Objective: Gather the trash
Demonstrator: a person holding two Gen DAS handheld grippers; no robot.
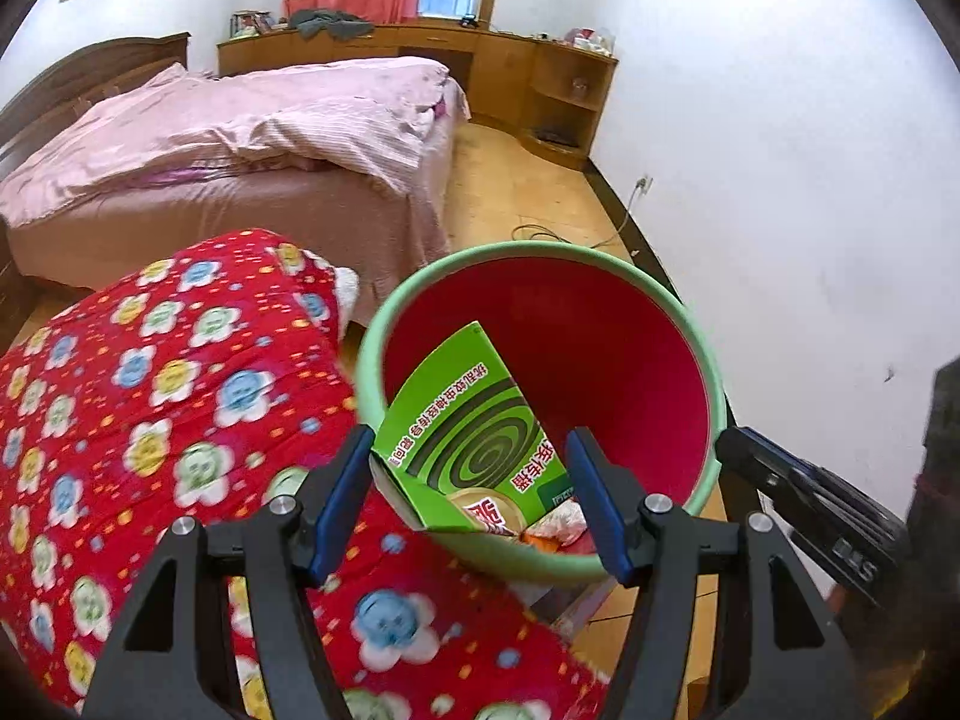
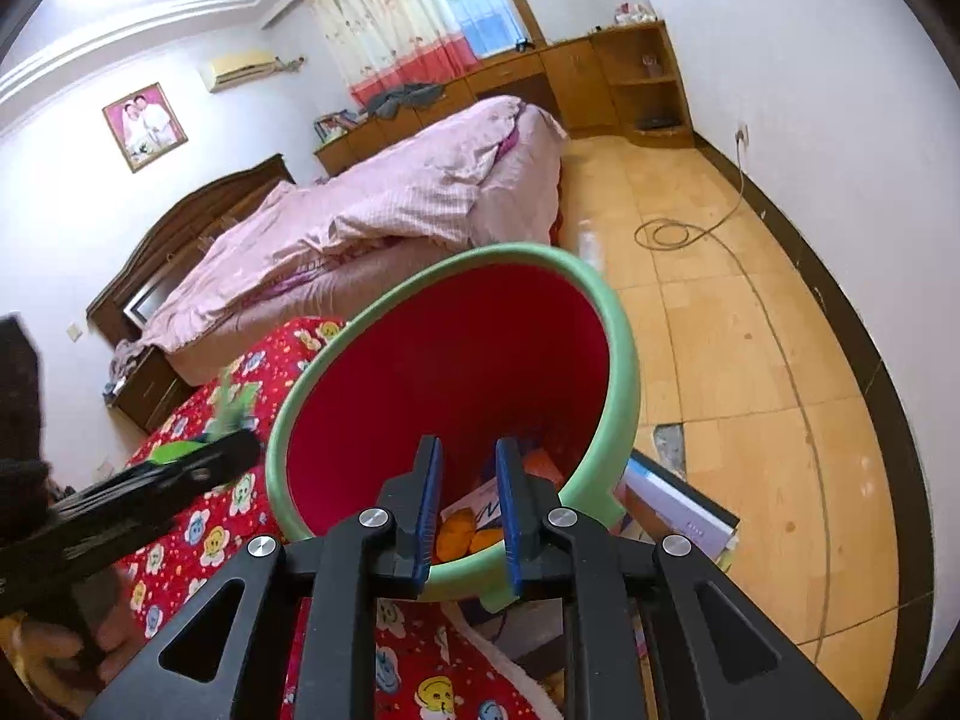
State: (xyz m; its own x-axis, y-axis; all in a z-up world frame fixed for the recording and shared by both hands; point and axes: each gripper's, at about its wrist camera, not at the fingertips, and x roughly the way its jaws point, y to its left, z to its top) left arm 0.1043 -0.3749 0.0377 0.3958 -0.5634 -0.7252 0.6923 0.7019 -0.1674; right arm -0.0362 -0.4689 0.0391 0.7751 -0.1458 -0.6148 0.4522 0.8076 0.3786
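A bin (image 1: pixel 540 249) with a green rim and a red inside stands tilted beside a red quilt. My left gripper (image 1: pixel 469 443) is shut on a green mosquito-coil box (image 1: pixel 474 420), which it holds over the bin's near rim, its lower end inside the mouth. The right gripper's black arm (image 1: pixel 780 474) shows at the right edge. In the right wrist view, my right gripper (image 2: pixel 468 447) hangs over the bin (image 2: pixel 624 348) with a narrow gap and nothing between its pads. Orange scraps (image 2: pixel 468 540) and a white paper (image 2: pixel 480 504) lie inside. The left gripper (image 2: pixel 180 468) appears blurred at the left.
A red flowered quilt (image 1: pixel 150 390) lies left of the bin, with a pink-covered bed (image 1: pixel 240 120) behind it. Wooden cabinets (image 1: pixel 540 72) line the far wall. A cable (image 2: pixel 672 234) coils on the wooden floor. A flat white-and-blue box (image 2: pixel 678 504) lies under the bin's right side.
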